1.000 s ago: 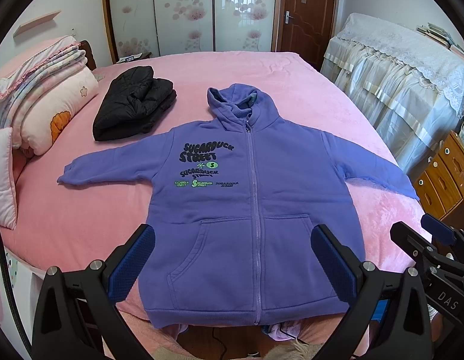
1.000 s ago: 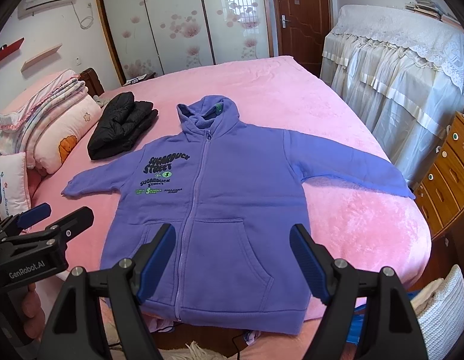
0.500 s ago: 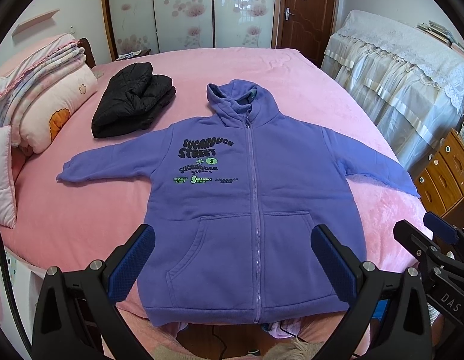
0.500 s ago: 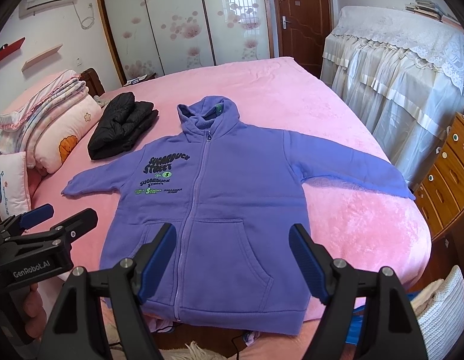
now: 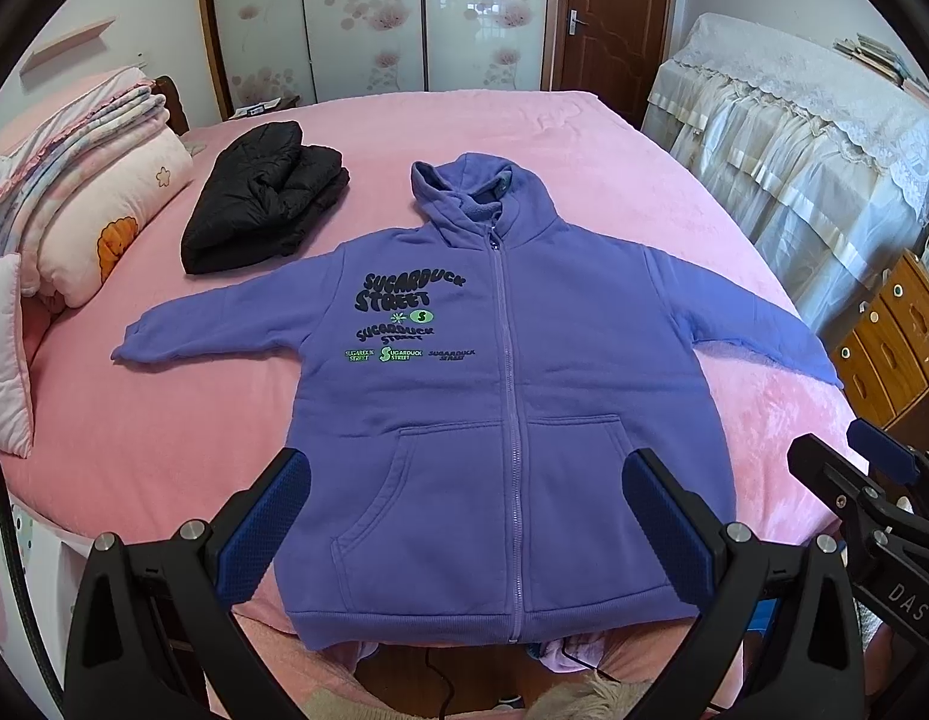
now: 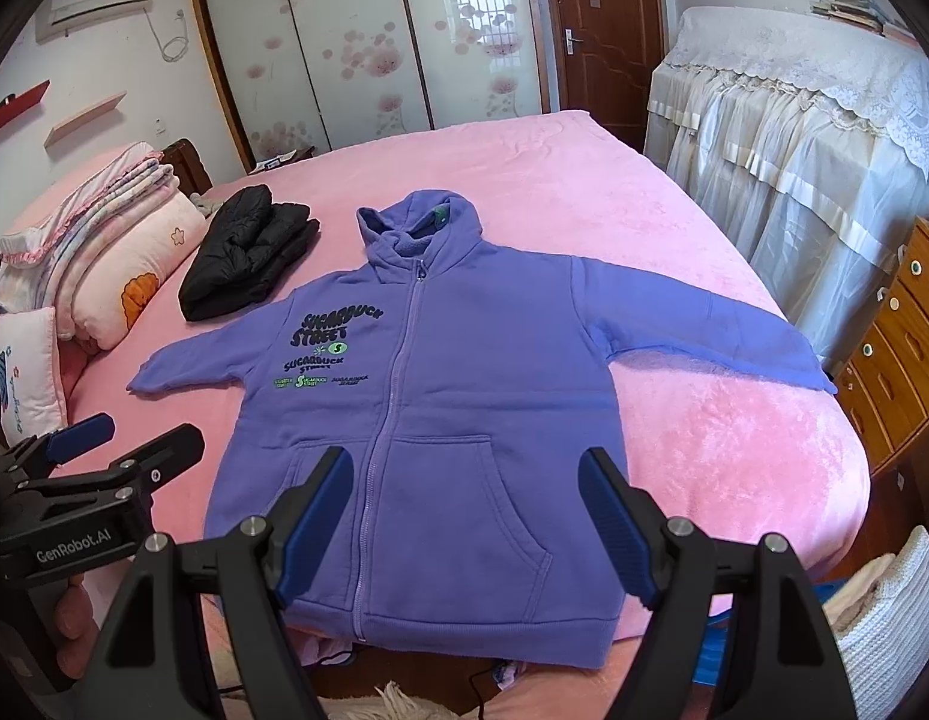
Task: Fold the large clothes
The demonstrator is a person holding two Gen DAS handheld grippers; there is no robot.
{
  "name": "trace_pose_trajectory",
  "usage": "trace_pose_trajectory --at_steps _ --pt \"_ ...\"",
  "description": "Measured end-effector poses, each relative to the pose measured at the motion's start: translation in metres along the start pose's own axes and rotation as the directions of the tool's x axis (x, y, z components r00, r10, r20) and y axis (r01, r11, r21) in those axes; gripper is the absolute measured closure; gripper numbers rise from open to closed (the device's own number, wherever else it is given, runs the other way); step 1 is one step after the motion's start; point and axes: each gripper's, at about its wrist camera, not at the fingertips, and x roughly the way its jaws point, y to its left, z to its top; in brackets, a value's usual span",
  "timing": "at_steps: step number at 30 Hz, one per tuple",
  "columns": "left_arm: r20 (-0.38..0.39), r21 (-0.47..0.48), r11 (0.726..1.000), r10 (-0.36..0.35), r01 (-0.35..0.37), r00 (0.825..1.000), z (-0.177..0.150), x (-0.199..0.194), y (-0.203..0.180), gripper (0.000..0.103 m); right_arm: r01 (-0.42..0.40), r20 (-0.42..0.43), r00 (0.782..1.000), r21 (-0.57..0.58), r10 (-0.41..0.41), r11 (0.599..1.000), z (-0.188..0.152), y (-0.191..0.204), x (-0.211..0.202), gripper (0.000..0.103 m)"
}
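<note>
Room: bedroom with sliding floral wardrobe doors and a brown door showing along the top of both views, a lace-covered piece of furniture standing at the upper right.
Surface: pink bed (image 5: 584, 138) filling the middle of both frames and carrying everything.
Task garment: one purple hoodie (image 5: 506, 420) lying flat and face up in the centre of the frame, zipped, hood pointing toward the top, hem hanging at the bed's near edge at the bottom.
Sleeves: two, both spreading outward, one reaching to the left of the frame, the other reaching to the right edge of the bed.
Progress: folding looks not yet begun; the hoodie is showing no fold at all, so every fold is remaining, judging from how it lies.
Other clothing: one black jacket (image 5: 263, 198) sitting folded at the upper left, apart from the hoodie; I read it as finished work.
Bedding: one stack of quilts (image 5: 86, 192) resting at the far left.
Left gripper (image 5: 464, 531): hovering over the hem at the bottom, jaws standing wide apart, gripping nothing.
Right gripper (image 6: 464, 525): hanging above the pocket area at the bottom, jaws spread wide, nothing between the pads.
Count: two grippers, one hoodie, one jacket.
</note>
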Motion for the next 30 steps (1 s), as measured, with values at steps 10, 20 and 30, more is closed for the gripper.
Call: trace_pose_trajectory --at_steps 10,20,30 --pt "-0.007 0.014 1.0 0.001 -0.001 1.0 0.003 0.004 -0.006 0.0 -0.007 -0.003 1.0 0.0 0.007 1.0 -0.001 0.002 0.002 0.025" --pt "0.213 0.032 0.999 -0.045 0.039 0.976 0.051 -0.02 -0.018 0.0 0.111 0.096 0.989 0.029 -0.114 0.993 0.027 -0.045 -0.004 0.028" --pt "0.375 0.159 0.982 -0.159 0.106 0.913 0.12 -0.039 -0.087 0.0 0.255 0.249 0.93 0.096 -0.271 0.962 0.085 -0.126 -0.043 0.031"
